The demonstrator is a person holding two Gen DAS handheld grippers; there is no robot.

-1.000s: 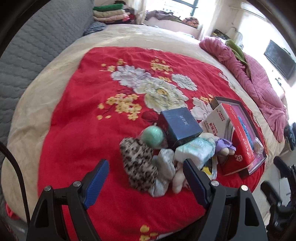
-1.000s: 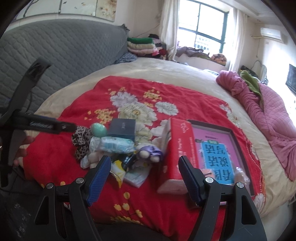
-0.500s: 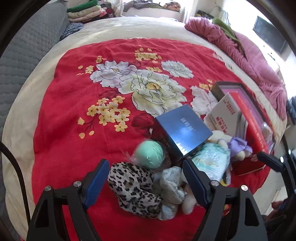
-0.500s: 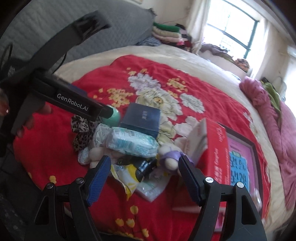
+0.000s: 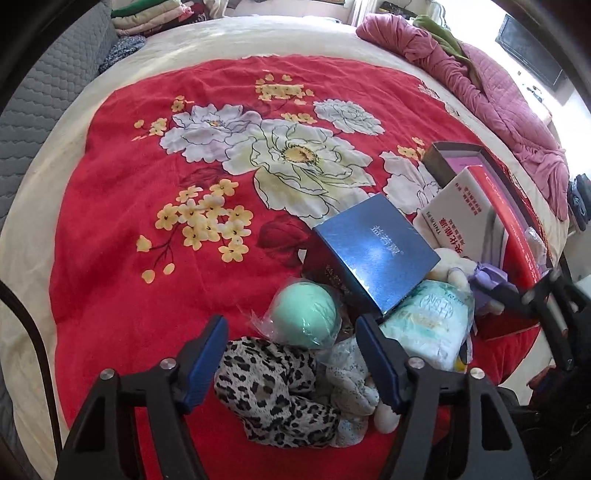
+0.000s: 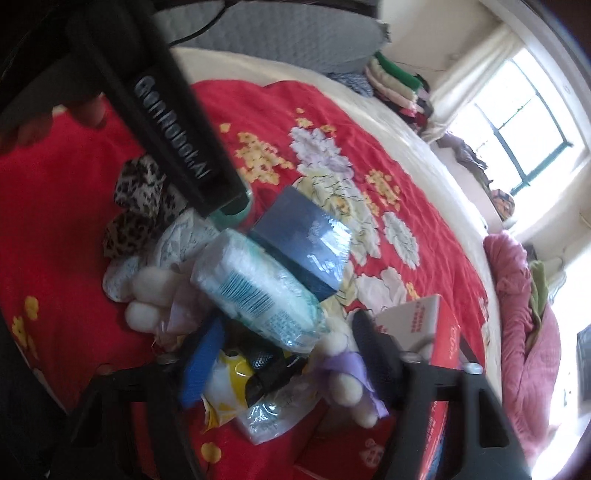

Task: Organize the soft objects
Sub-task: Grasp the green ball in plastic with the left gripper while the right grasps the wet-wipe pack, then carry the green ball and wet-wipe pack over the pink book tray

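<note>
A pile of things lies at the near edge of the red flowered blanket (image 5: 155, 206). In the left wrist view my left gripper (image 5: 291, 354) is open, its blue pads either side of a leopard-print cloth (image 5: 269, 395) and a mint ball in plastic wrap (image 5: 306, 314). A pale patterned cloth (image 5: 351, 376) and a tissue pack (image 5: 428, 325) lie right of them. In the right wrist view my right gripper (image 6: 284, 350) is open, low over the tissue pack (image 6: 255, 291), a yellow wrapper (image 6: 225, 384) and a cream and purple plush toy (image 6: 347, 384).
A dark blue box (image 5: 373, 251) rests on the pile. A red and white carton (image 5: 480, 221) leans on a dark tray (image 5: 458, 155) at the right. A pink quilt (image 5: 498, 99) lies far right; folded clothes (image 5: 147, 18) are stacked at the back.
Both grippers have moved in closer and lower to the pile. The left gripper now straddles the leopard cloth and mint ball; the right sits close over the tissue pack.
</note>
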